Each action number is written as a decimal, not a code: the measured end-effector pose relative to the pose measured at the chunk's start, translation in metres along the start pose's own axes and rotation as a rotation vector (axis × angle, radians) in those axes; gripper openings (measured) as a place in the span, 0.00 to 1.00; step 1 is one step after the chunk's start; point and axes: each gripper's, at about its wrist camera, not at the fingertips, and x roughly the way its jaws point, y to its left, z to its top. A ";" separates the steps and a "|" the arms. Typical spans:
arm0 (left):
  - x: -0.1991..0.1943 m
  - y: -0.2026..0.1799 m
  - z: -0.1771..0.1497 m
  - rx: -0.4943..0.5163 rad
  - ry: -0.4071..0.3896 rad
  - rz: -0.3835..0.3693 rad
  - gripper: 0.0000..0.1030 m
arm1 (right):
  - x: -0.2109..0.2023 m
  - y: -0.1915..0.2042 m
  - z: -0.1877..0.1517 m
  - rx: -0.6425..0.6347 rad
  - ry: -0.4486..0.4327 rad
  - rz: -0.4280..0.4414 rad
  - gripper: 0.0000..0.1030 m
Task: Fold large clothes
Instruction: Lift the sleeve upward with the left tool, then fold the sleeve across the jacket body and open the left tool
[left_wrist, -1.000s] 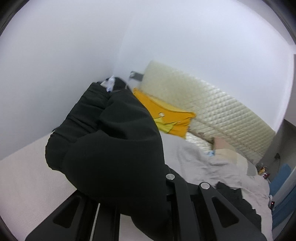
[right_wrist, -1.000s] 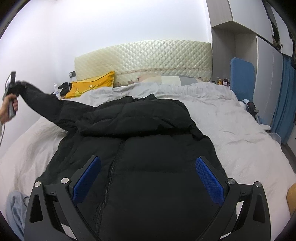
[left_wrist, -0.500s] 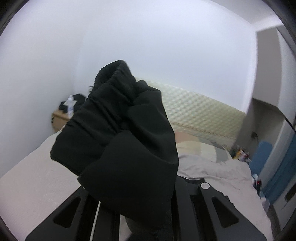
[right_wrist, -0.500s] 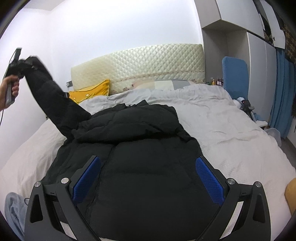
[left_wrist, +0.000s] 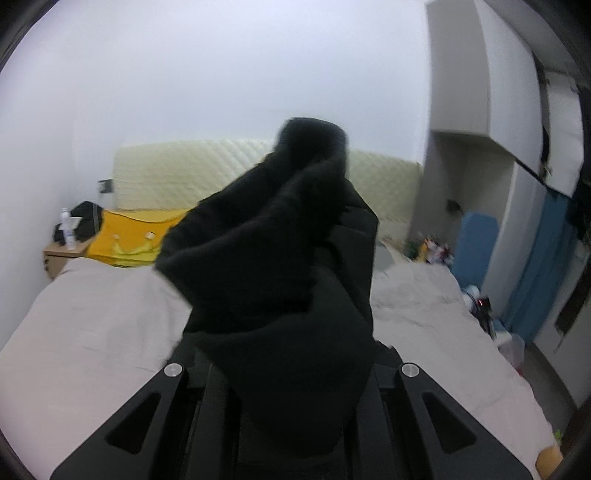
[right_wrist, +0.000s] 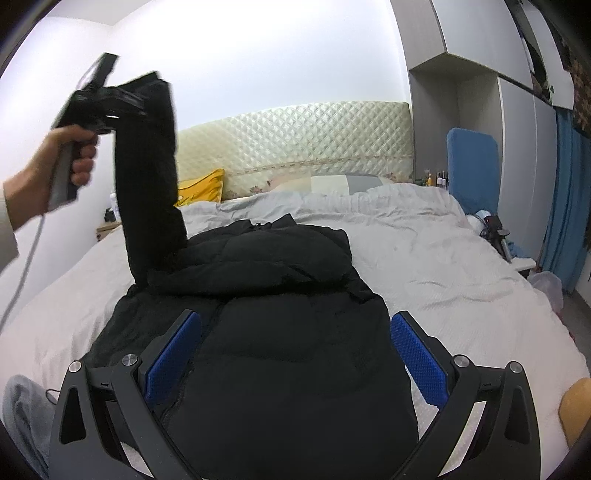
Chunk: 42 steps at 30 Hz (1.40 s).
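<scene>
A black puffer jacket (right_wrist: 280, 332) lies front-up on the bed (right_wrist: 443, 266), hood toward the headboard. My left gripper (right_wrist: 147, 92) is shut on the cuff of the jacket's left sleeve (right_wrist: 147, 184) and holds it high above the bed, so the sleeve hangs nearly straight up from the shoulder. In the left wrist view the sleeve cuff (left_wrist: 288, 266) bunches over my left gripper (left_wrist: 291, 373) and hides its fingertips. My right gripper (right_wrist: 291, 354) is open and empty, hovering just above the jacket's lower body, blue pads (right_wrist: 419, 358) apart.
A quilted cream headboard (right_wrist: 295, 140) and a yellow pillow (right_wrist: 201, 188) lie at the far end. A nightstand (left_wrist: 59, 256) with a bottle stands far left. Wardrobe (right_wrist: 480, 147), blue chair (right_wrist: 471, 166) and curtain (right_wrist: 565, 203) stand right. Grey cloth (right_wrist: 22, 406) lies at the near left.
My left gripper has lifted the sleeve from low out at the left side to high above the bed and swung it toward the jacket. My right gripper stayed open over the jacket.
</scene>
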 end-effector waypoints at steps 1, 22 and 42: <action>0.008 -0.013 -0.004 0.009 0.008 -0.012 0.11 | 0.000 -0.002 0.000 0.001 -0.001 0.003 1.00; 0.202 -0.146 -0.152 0.037 0.263 -0.150 0.11 | 0.037 -0.052 0.000 0.143 0.009 0.011 1.00; 0.234 -0.156 -0.170 0.062 0.399 -0.095 0.15 | 0.063 -0.073 -0.012 0.189 0.016 -0.044 1.00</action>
